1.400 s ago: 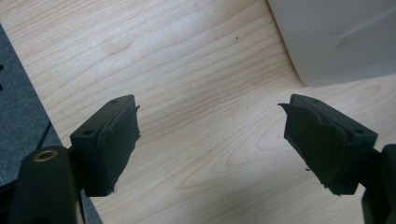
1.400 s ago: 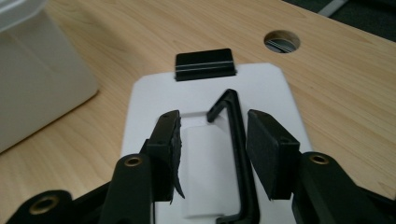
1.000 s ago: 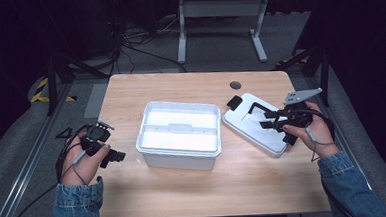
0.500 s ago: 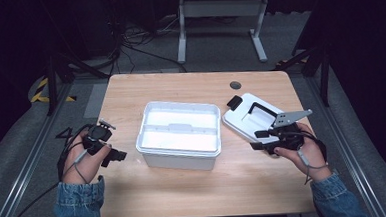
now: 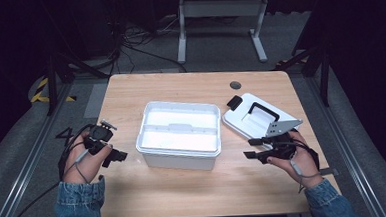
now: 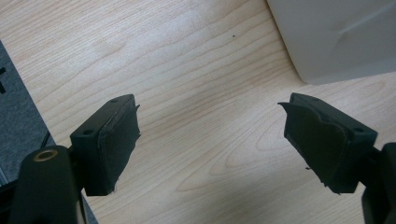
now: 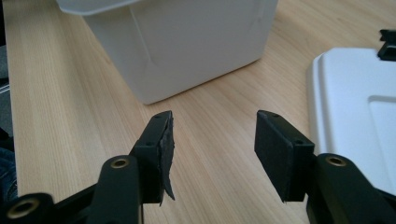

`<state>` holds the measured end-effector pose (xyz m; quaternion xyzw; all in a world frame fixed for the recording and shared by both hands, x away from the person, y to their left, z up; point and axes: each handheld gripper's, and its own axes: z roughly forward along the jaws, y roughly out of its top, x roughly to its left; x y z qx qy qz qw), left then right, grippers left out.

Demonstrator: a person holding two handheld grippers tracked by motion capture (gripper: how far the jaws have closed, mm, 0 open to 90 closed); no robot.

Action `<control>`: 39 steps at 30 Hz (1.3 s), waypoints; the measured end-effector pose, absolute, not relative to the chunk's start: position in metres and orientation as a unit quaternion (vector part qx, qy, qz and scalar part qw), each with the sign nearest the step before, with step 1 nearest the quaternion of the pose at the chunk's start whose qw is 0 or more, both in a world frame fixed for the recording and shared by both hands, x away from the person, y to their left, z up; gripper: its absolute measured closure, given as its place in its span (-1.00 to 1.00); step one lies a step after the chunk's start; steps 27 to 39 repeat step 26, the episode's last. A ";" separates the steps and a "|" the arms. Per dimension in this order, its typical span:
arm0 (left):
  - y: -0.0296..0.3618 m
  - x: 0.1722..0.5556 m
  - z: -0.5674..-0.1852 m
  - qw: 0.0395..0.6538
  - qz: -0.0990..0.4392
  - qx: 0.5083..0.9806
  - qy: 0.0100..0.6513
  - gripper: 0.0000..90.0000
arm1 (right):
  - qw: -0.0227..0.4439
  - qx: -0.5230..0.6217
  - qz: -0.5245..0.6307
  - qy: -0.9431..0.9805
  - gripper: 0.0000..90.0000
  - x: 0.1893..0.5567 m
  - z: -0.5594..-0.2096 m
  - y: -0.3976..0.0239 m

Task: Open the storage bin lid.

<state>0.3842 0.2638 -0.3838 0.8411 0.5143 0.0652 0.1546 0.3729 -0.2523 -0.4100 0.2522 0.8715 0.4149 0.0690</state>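
- The room is dark, with a grey floor around the surface (image 5: 180, 89); cables (image 5: 127, 47) trail across the floor behind it, and a white frame on two feet (image 5: 221, 12) stands farther back.
- Strips of yellow and black tape (image 5: 42, 91) lie on the floor to the left.
- The surface is one pale wooden top with rounded corners; one small dark round hole (image 5: 235, 84) sits near its far edge.
- One white plastic box (image 5: 180, 134) stands open at the middle of the surface, its inside bare white with a low step across it.
- One white lid (image 5: 254, 120) lies flat on the surface just right of the box, close beside it; whether the two touch cannot be told. It carries one black handle (image 5: 264, 112) on top and one black clip (image 5: 234, 102) at its far corner.
- Two grippers, one in each hand, and two denim sleeves coming in from the near edge.
- The left gripper (image 5: 114, 155) rests low over the surface left of the box, pointing toward it; in the left gripper view its jaws stand wide apart with bare wood between them and a corner of the box beyond.
- The right gripper (image 5: 250, 149) is at the near corner of the lid, pointing left toward the box. Its jaws have just been opening and stand released, with nothing between them but wood in the right gripper view; the lid lies off to their right.
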 end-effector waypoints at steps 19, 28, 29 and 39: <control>0.258 0.389 -0.387 0.148 0.060 0.847 0.507 -0.59 | 0.083 0.262 0.407 0.871 -0.01 0.361 -0.475 -0.226; 0.255 0.389 -0.388 0.146 0.058 0.849 0.504 -0.59 | 0.085 0.248 0.412 0.873 -0.04 0.356 -0.481 -0.218; 0.255 0.389 -0.388 0.146 0.058 0.849 0.504 -0.59 | 0.085 0.248 0.412 0.873 -0.04 0.356 -0.481 -0.218; 0.255 0.389 -0.388 0.146 0.058 0.849 0.504 -0.59 | 0.085 0.248 0.412 0.873 -0.04 0.356 -0.481 -0.218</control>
